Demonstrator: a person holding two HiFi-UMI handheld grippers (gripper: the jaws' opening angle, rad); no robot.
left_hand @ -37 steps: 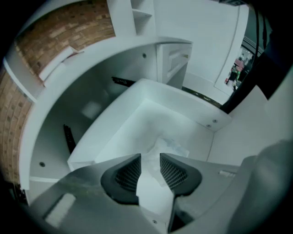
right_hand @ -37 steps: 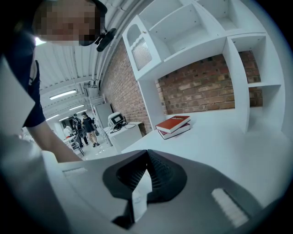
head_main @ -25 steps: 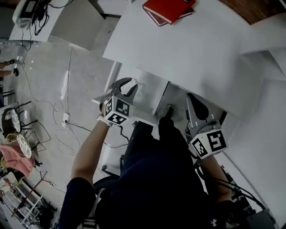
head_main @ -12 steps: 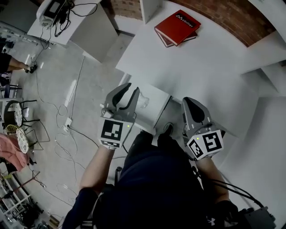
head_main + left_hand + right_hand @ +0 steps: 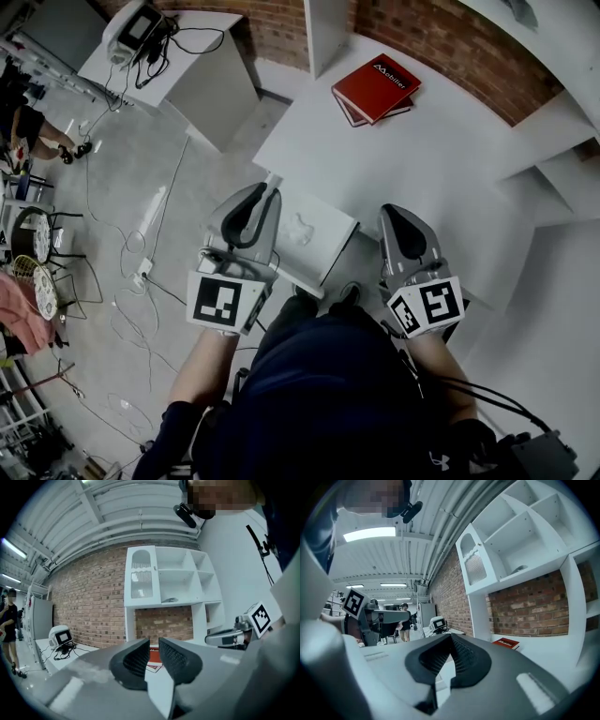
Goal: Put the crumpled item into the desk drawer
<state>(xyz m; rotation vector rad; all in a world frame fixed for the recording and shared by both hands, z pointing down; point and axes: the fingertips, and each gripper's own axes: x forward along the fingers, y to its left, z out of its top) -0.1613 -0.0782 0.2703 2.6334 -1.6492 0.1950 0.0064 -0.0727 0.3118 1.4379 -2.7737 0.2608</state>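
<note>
Left gripper [image 5: 262, 195] jaws have just been closing to a narrow gap, nothing between; it's now lifted clear of the drawer [image 5: 330, 251]. We see the crumpled item [image 5: 302, 228] inside, frame centre. Right gripper [image 5: 398, 217] jaws together, empty. Drop looks done; drawer open.

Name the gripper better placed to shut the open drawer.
Likely left. The left gripper hangs beside the open drawer holding the crumpled item; its jaws have just been closing, nothing between them. The right gripper sits farther off, over the desk edge.
</note>
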